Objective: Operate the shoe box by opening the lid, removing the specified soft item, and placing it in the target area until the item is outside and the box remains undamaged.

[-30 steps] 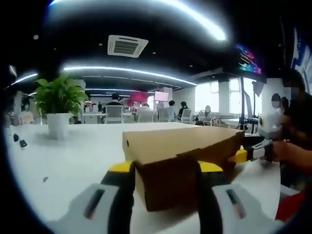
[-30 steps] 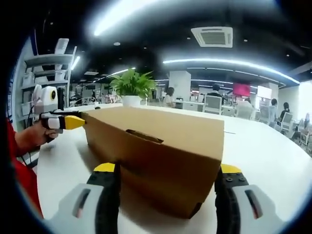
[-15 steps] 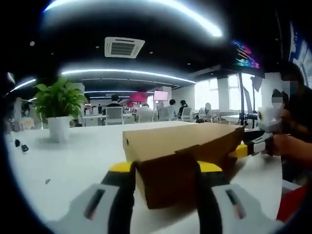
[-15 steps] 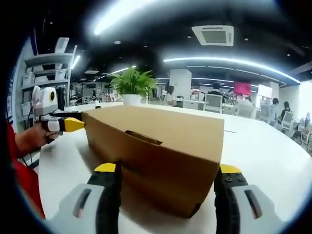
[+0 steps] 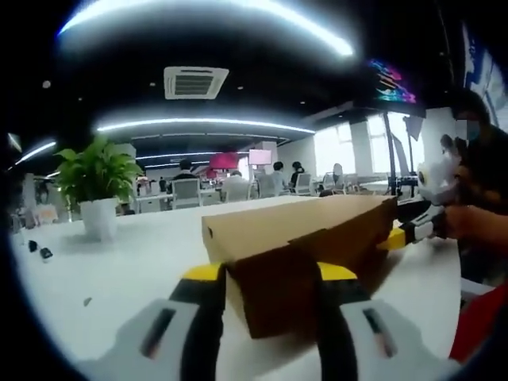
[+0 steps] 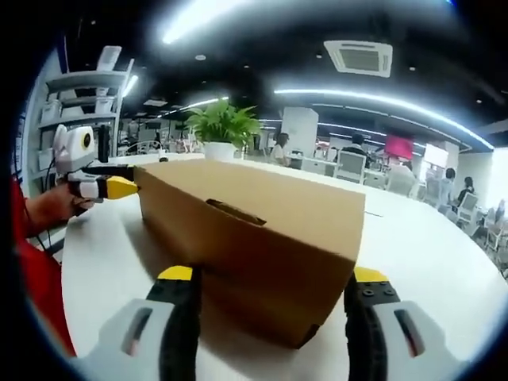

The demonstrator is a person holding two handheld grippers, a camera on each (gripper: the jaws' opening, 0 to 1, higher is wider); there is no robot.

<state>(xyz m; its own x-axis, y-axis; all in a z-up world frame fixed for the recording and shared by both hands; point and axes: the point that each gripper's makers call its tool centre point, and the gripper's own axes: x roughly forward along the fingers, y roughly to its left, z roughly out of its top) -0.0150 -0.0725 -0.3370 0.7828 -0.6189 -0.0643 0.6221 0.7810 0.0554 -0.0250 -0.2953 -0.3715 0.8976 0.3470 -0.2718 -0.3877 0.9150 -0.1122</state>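
the closed cardboard box [image 6: 254, 238] sits on the white surface [image 6: 429, 246]. the left gripper [image 5: 270, 274] and right gripper [image 6: 270, 274] each hold jaws spread wide around opposite box ends.

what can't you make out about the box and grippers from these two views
- Shoe box contents: the lid is shut in both views, so the soft item is hidden.
- Left gripper grip: in the left gripper view the box end covers the jaw tips, contact unclear.
- Right gripper: same in the right gripper view.
- Target area: unmarked on the white table.
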